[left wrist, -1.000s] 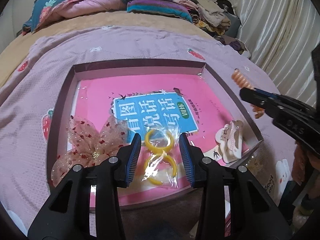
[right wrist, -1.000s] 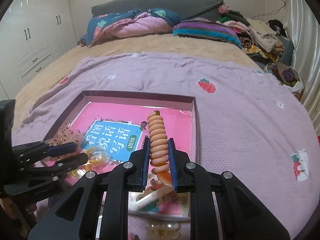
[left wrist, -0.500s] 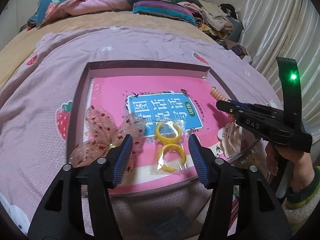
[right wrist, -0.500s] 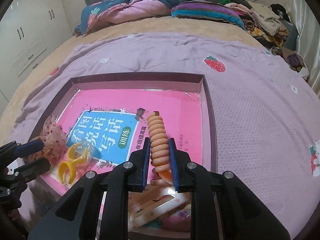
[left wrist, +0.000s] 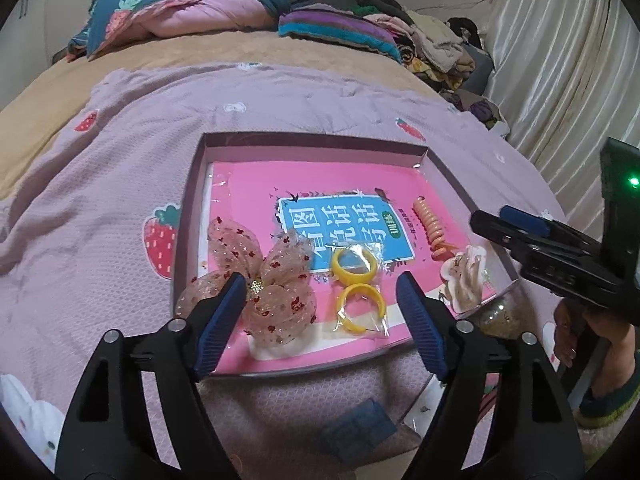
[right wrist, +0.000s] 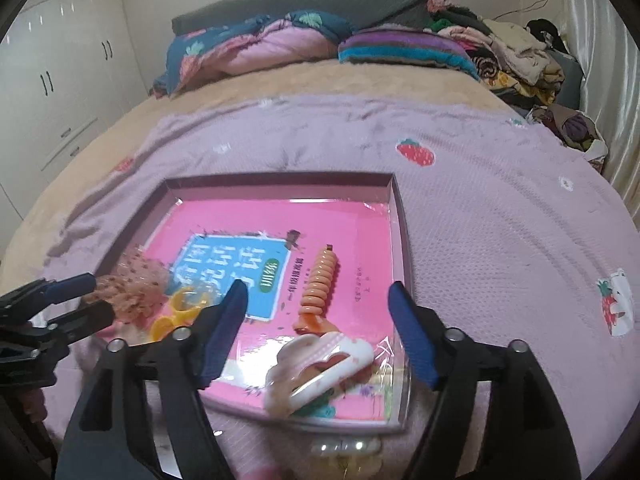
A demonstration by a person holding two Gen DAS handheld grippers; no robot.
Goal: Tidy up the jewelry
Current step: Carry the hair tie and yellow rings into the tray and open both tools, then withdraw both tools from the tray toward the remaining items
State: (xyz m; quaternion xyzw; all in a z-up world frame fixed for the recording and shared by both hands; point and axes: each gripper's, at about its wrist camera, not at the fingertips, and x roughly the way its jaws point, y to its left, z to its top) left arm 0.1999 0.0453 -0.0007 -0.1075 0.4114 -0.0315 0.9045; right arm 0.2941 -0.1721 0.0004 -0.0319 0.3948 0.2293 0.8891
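Note:
A shallow mauve box lid lies on the bed with a pink book inside. On the book lie a sheer pink bow, bagged yellow rings, an orange spiral hair tie and a cream claw clip. My left gripper is open and empty, above the tray's near edge. My right gripper is open and empty, just behind the spiral tie.
A lilac strawberry-print blanket covers the bed. A pearl item lies outside the tray's near right corner. A small blue packet lies in front of the tray. Folded quilts sit at the headboard. Curtains hang at the right.
My right gripper opened and let go of the orange spiral hair tie, which now lies on the book. My left gripper drew back and opened wider.

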